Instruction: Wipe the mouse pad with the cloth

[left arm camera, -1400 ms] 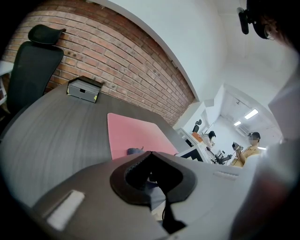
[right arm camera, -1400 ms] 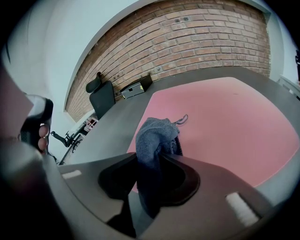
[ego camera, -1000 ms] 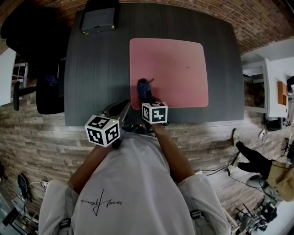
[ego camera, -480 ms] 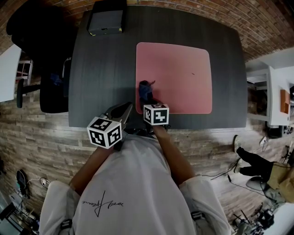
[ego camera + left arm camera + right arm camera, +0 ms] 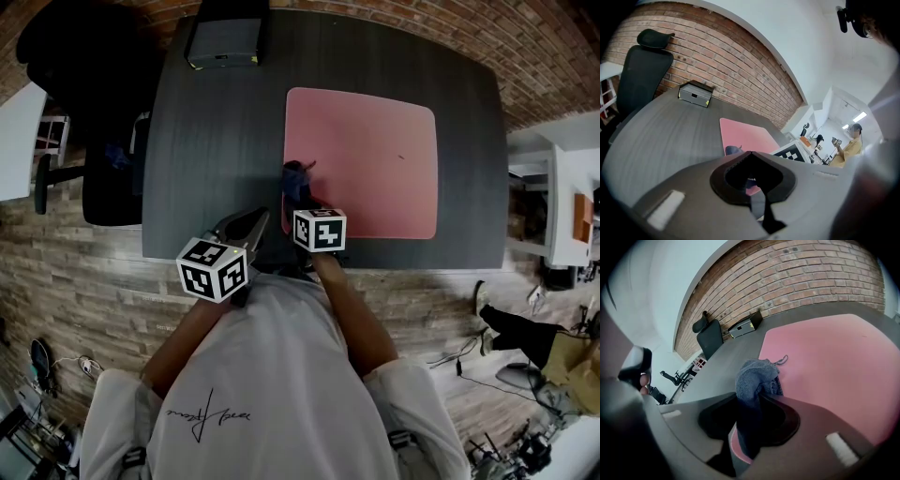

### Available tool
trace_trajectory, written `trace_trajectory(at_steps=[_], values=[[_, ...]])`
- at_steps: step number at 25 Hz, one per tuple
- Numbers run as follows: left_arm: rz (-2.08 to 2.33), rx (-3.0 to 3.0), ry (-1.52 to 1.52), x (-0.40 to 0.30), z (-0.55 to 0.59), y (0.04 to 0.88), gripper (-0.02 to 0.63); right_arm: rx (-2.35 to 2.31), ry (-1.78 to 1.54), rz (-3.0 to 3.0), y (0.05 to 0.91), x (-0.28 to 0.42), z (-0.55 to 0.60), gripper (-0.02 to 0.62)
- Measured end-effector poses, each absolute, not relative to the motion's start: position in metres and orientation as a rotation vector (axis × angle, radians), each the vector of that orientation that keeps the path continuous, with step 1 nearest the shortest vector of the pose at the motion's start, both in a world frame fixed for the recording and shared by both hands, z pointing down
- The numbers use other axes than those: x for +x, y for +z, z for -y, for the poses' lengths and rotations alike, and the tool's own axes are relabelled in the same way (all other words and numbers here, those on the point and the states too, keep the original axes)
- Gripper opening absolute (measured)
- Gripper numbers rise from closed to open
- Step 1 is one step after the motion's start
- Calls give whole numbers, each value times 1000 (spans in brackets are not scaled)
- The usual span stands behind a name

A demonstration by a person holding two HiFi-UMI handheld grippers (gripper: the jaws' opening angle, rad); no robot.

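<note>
A pink mouse pad (image 5: pixel 366 159) lies on the dark grey table (image 5: pixel 216 141); it also shows in the right gripper view as the mouse pad (image 5: pixel 834 357) and in the left gripper view as the mouse pad (image 5: pixel 743 136). My right gripper (image 5: pixel 302 199) is shut on a bunched blue-grey cloth (image 5: pixel 296 180), which rests at the pad's near left corner. The cloth (image 5: pixel 754 378) pokes out between the jaws of the right gripper (image 5: pixel 757 394). My left gripper (image 5: pixel 251 223) hovers at the table's near edge, jaws together and empty; the left gripper (image 5: pixel 749 152) looks across the table.
A grey box (image 5: pixel 225 42) sits at the table's far left corner. A black office chair (image 5: pixel 94 122) stands left of the table. White furniture (image 5: pixel 562 178) is on the right. A brick wall (image 5: pixel 717 65) runs behind the table.
Both grippers and the cloth hold the same place against the pad's near left corner; only the head camera has shifted, sliding the table slightly right in view.
</note>
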State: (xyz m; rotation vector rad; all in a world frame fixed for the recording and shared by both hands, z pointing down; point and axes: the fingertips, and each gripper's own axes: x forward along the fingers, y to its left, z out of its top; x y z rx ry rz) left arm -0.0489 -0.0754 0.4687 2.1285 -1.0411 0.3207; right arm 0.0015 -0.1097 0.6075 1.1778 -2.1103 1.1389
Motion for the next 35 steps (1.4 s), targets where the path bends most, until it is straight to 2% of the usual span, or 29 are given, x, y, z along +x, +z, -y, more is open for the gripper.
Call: trace_trajectory(at_steps=[35], values=[[1037,2075,346,-51,106,480,6,1233,1286,2119,607,9,166,107]])
